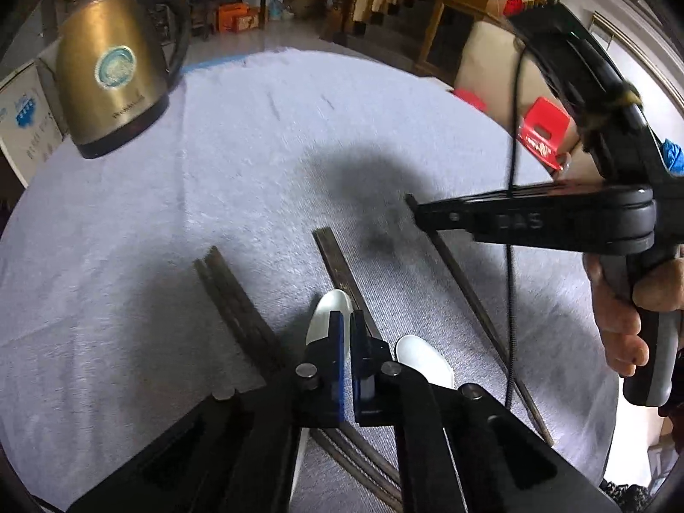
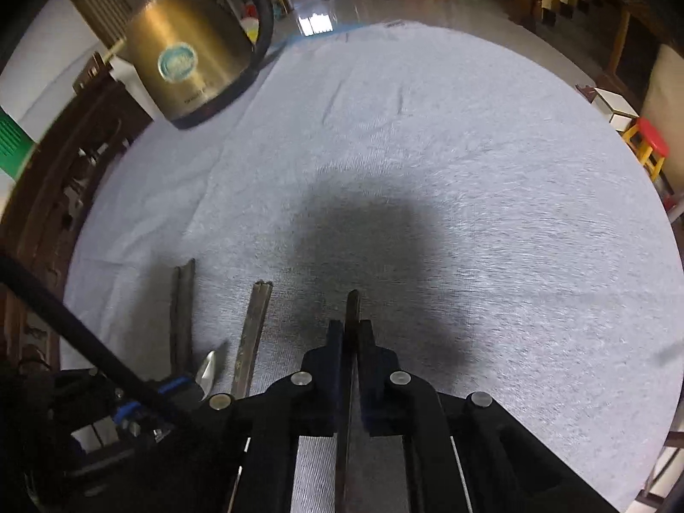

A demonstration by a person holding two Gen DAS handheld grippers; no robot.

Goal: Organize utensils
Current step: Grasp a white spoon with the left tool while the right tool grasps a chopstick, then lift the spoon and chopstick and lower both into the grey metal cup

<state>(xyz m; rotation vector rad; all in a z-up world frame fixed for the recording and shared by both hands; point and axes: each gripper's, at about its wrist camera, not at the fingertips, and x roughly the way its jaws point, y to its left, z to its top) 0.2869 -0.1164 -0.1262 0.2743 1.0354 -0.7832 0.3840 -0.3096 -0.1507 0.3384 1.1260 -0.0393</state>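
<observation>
Dark chopsticks lie on a grey-white cloth (image 1: 299, 137): one pair at the left (image 1: 231, 299), one in the middle (image 1: 337, 265), one at the right (image 1: 466, 290). Two white spoons (image 1: 329, 312) (image 1: 423, 359) lie by the middle pair. My left gripper (image 1: 347, 325) is shut with nothing between its pads, just above the first spoon. My right gripper (image 2: 351, 333) is shut on the right chopsticks (image 2: 352, 303), which stick out past its tips; it also shows in the left wrist view (image 1: 417, 213). The other pairs (image 2: 181, 320) (image 2: 254, 337) lie to its left.
A brass-coloured electric kettle (image 1: 115, 81) stands at the far left of the table, also in the right wrist view (image 2: 188, 51). A black cable (image 1: 511, 256) hangs from the right gripper. Red stools (image 1: 543, 128) and furniture stand beyond the table's edge.
</observation>
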